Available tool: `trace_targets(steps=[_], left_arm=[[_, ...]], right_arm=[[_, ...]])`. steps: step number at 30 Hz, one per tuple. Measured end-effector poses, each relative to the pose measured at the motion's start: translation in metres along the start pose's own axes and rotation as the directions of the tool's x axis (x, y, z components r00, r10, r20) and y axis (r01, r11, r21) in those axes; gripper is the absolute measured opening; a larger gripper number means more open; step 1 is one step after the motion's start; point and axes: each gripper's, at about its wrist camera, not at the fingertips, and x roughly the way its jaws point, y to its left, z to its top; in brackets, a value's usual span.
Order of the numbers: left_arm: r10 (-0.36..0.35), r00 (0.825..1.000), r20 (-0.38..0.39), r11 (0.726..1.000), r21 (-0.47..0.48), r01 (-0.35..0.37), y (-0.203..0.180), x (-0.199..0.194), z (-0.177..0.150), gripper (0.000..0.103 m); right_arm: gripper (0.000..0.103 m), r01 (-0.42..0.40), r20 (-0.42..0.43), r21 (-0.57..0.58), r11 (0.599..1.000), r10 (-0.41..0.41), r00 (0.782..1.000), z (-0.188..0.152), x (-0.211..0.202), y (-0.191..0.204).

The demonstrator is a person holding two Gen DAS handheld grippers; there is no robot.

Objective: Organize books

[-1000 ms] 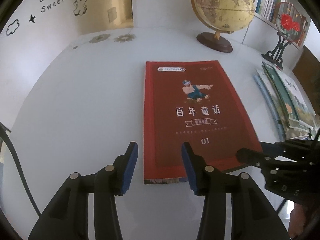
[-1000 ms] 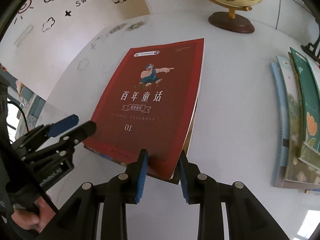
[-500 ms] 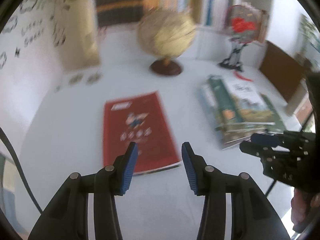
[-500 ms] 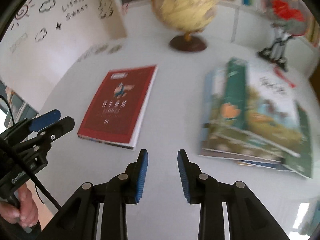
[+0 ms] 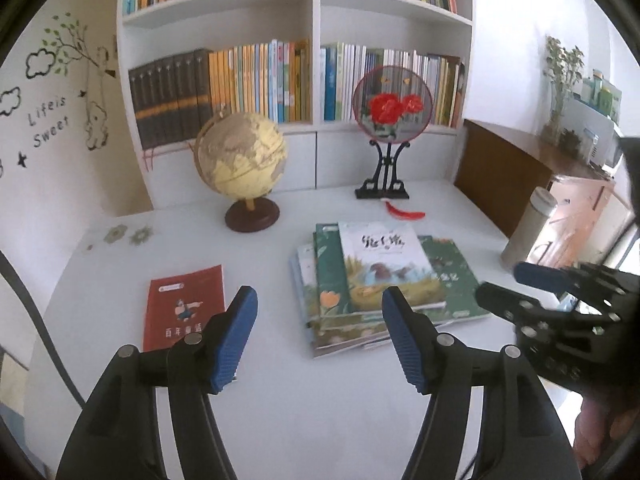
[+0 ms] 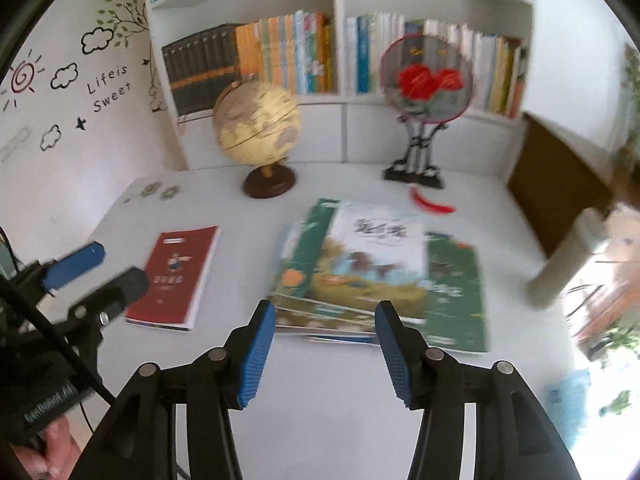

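Red book (image 5: 182,307) lies flat; both grippers opening, empty; only left view shows shelf-top plant (image 5: 562,76) sharply.

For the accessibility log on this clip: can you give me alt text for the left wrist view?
The left gripper hangs above a white table, its jaws opening with nothing between them. A red book lies flat at left and a stack of picture books at right. Behind stand a globe, a round fan on a stand and a full bookshelf.
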Motion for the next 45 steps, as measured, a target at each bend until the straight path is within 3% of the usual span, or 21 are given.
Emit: trace_targets(steps=[7,14,22,25,29,36,40,45], left_arm=[[-0.006,1.0,0.009,0.997,-0.071,0.006,-0.043,-0.014,-0.002,0.063],[0.023,0.999,0.024,0.996,-0.086,-0.02,-0.054,-0.018,-0.007,0.063],[-0.118,0.993,-0.023,0.985,-0.127,0.114,-0.038,0.046,-0.003,0.063],[-0.159,0.982,-0.099,0.984,-0.098,0.149,-0.036,0.086,0.001,0.063],[-0.158,0.971,-0.181,0.987,-0.044,0.152,-0.033,0.145,0.002,0.063],[-0.216,0.943,-0.255,0.976,-0.085,0.201,-0.02,0.243,0.002,0.063],[-0.25,0.921,-0.3,0.967,-0.128,0.221,-0.018,0.277,-0.006,0.061],[-0.299,0.898,-0.323,0.953,-0.154,0.262,-0.021,0.293,-0.01,0.061]], right_arm=[[0.05,-0.026,0.045,0.008,1.0,0.026,0.999,-0.022,-0.044,-0.05],[0.05,-0.096,0.056,0.099,0.99,0.091,0.994,-0.037,-0.04,-0.086],[0.05,-0.116,0.032,0.144,0.983,0.112,0.993,-0.037,-0.007,-0.104],[0.053,-0.081,-0.012,0.139,0.987,0.083,0.996,-0.024,0.017,-0.108],[0.053,-0.066,-0.066,0.163,0.984,0.078,0.995,-0.01,0.068,-0.116],[0.053,-0.064,-0.171,0.204,0.977,0.1,0.98,0.004,0.166,-0.127],[0.053,-0.027,-0.204,0.229,0.973,0.075,0.976,0.005,0.208,-0.136],[0.053,-0.019,-0.216,0.21,0.978,0.065,0.974,0.006,0.23,-0.138]])
